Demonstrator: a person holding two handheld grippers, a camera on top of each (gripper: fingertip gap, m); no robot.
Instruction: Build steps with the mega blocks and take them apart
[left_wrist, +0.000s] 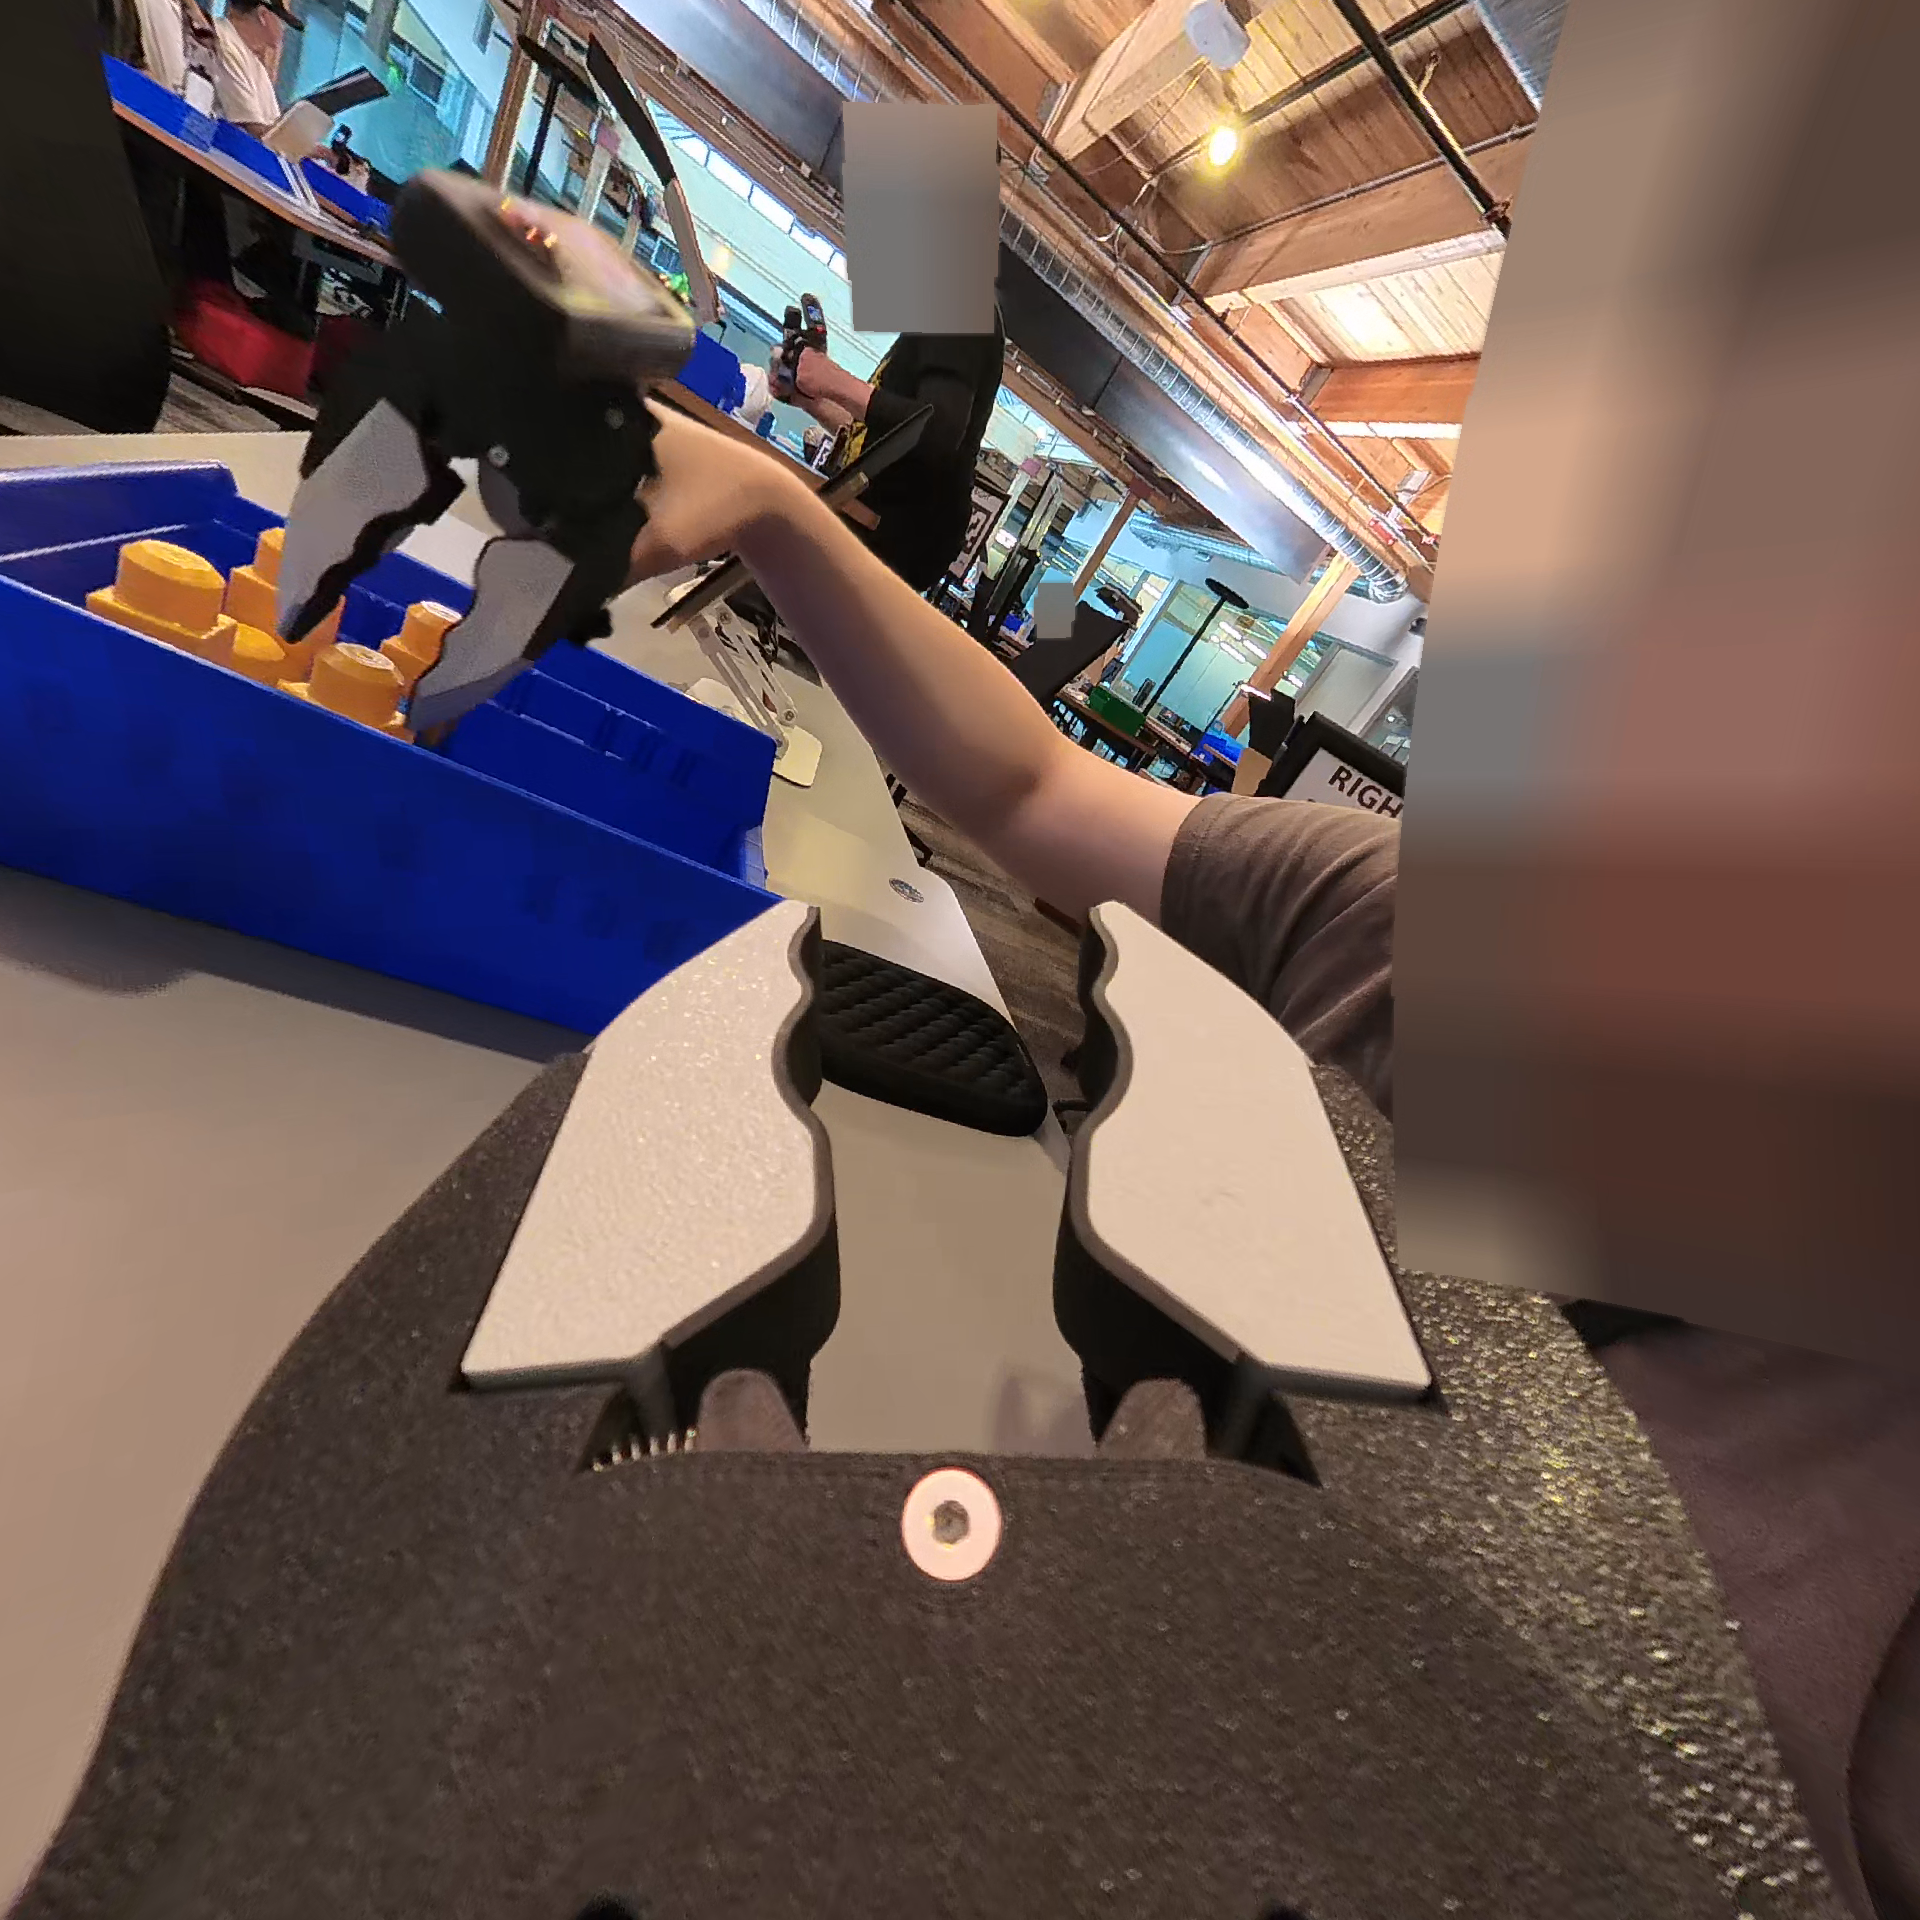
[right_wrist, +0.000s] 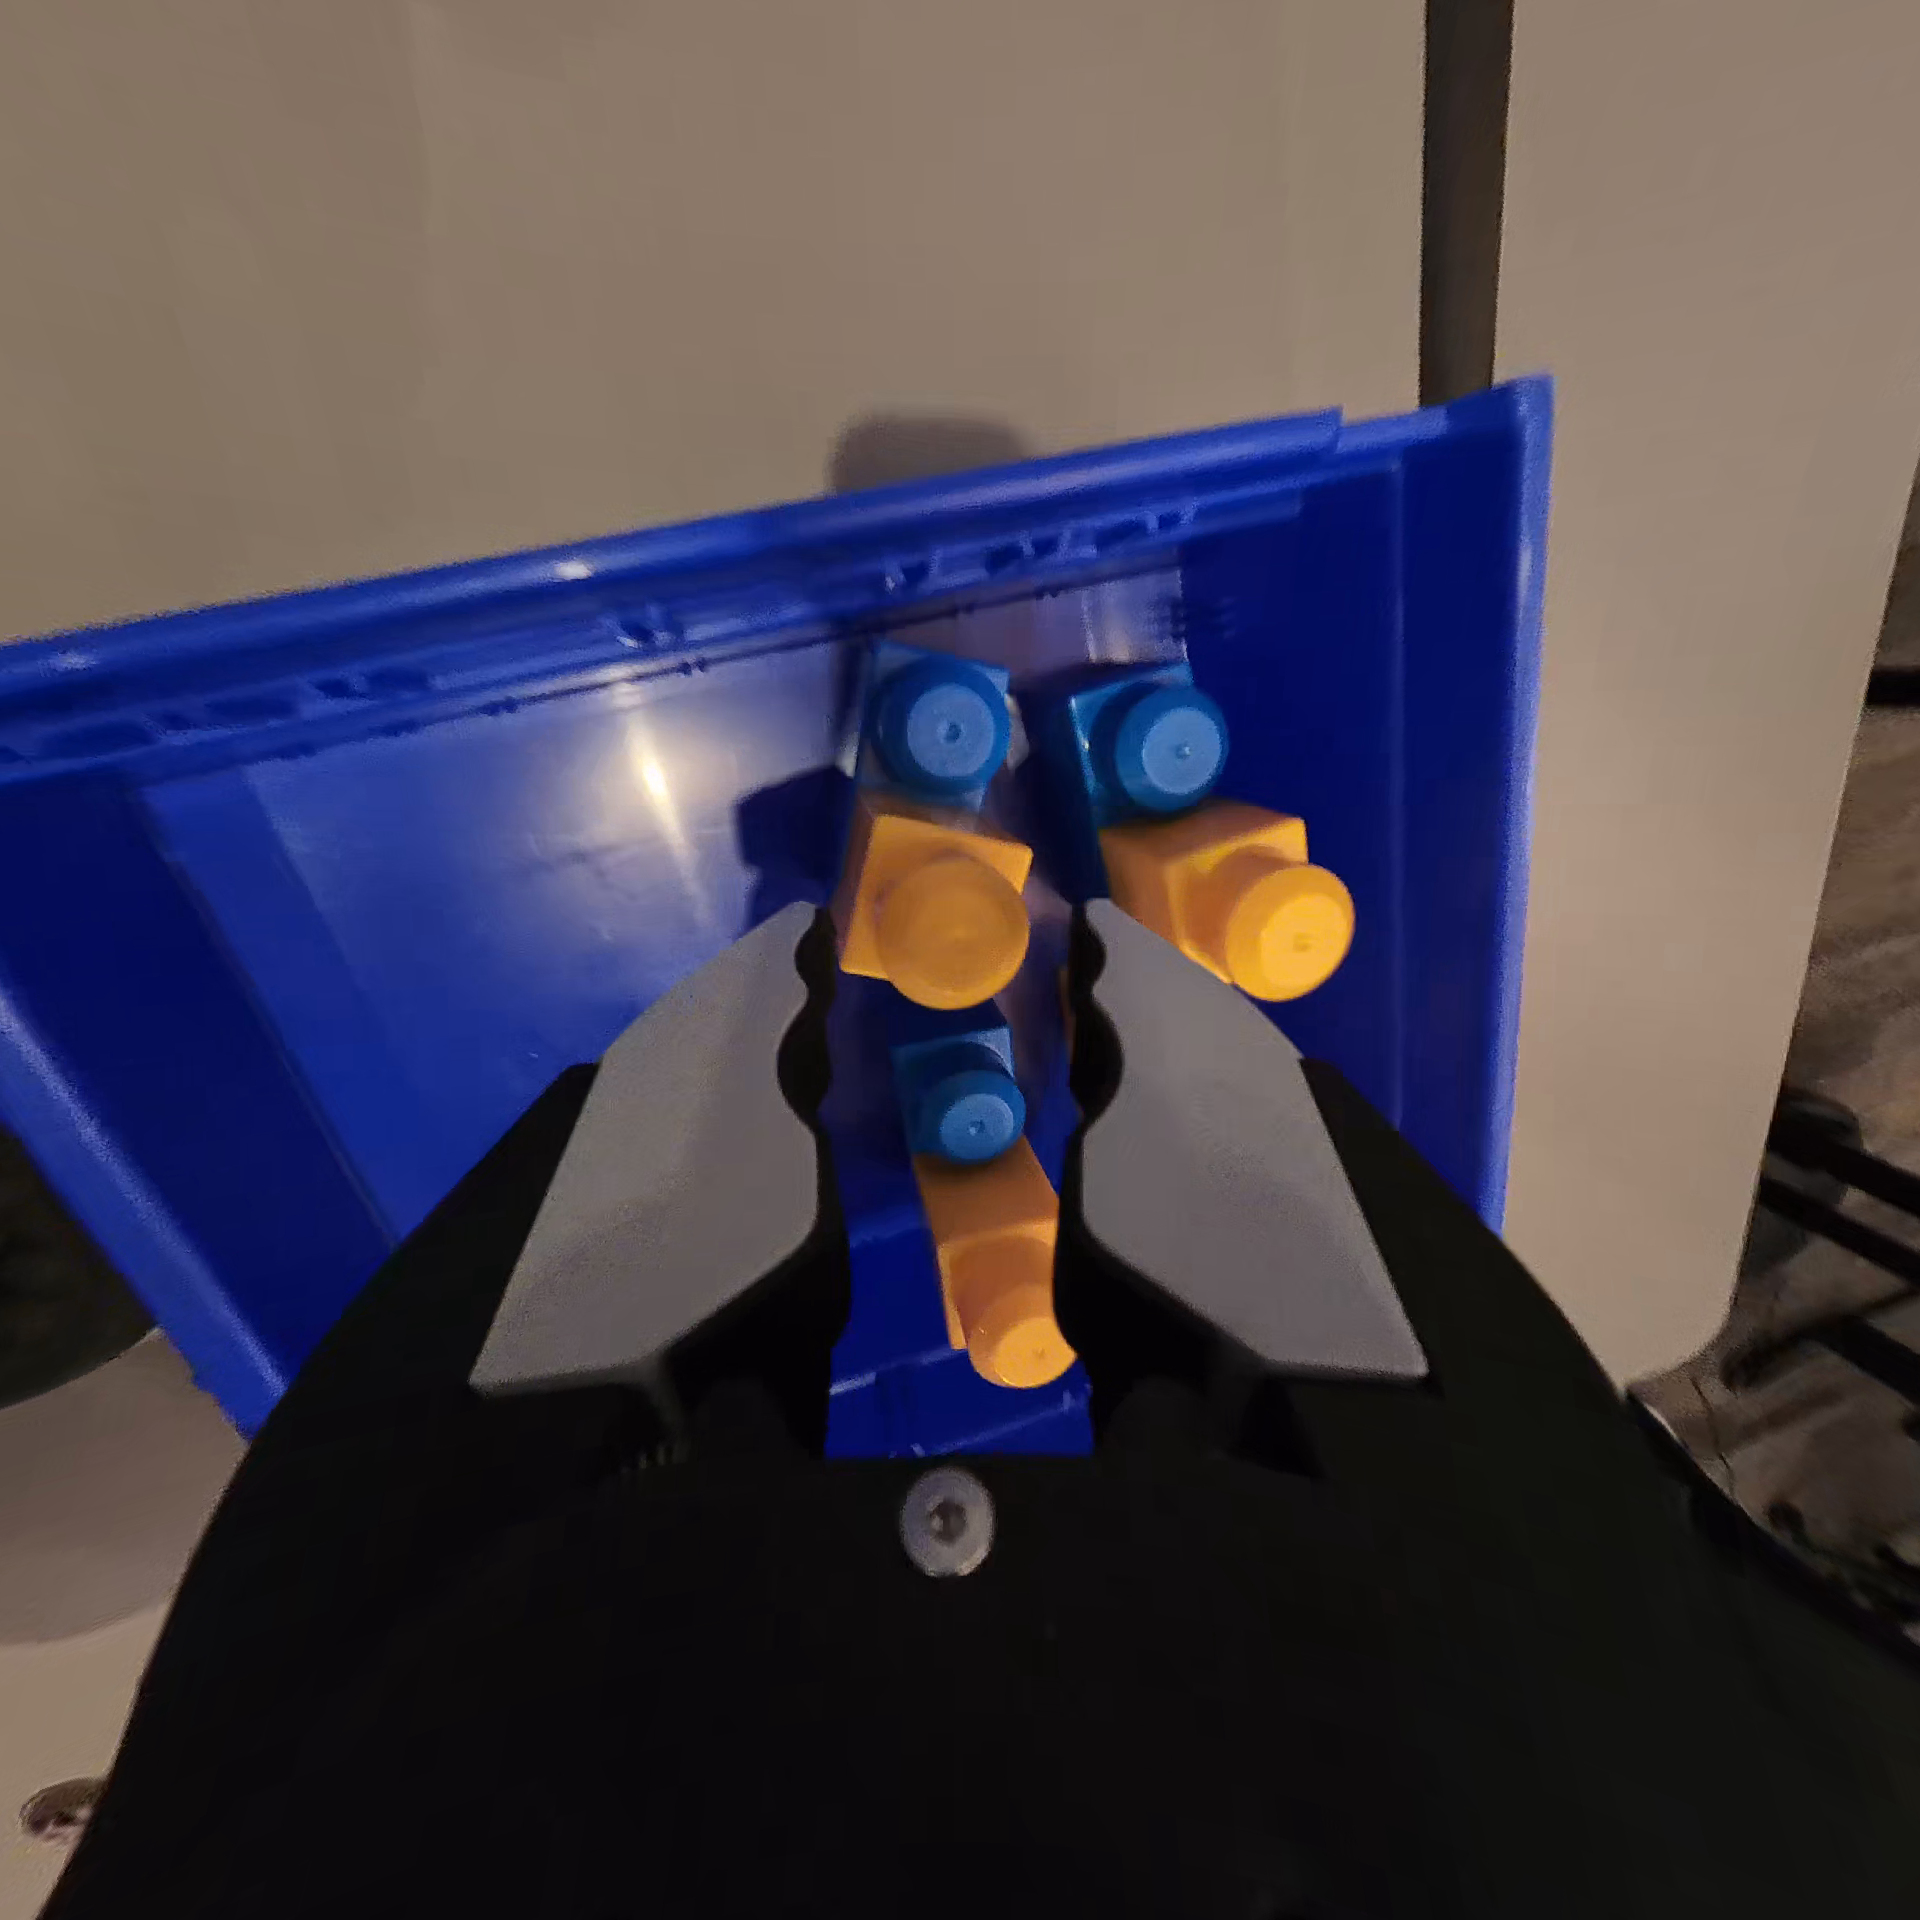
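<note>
pale grey tabletop (left_wrist: 208, 1143) in a big workshop hall, timber ceiling (left_wrist: 1299, 156) overhead. orange and blue mega blocks (right_wrist: 940, 904) clustered studs-up inside the blue bin (right_wrist: 416, 883). right gripper (right_wrist: 945, 920) spread wide, poised over them, empty. left gripper (left_wrist: 951, 914) released, low over the table.

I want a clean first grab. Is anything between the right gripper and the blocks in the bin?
Nothing visible. The right gripper hangs open over the blue bin, its fingers straddling the orange and blue blocks, with no lid or other object in between. The left gripper is outside the bin.
</note>
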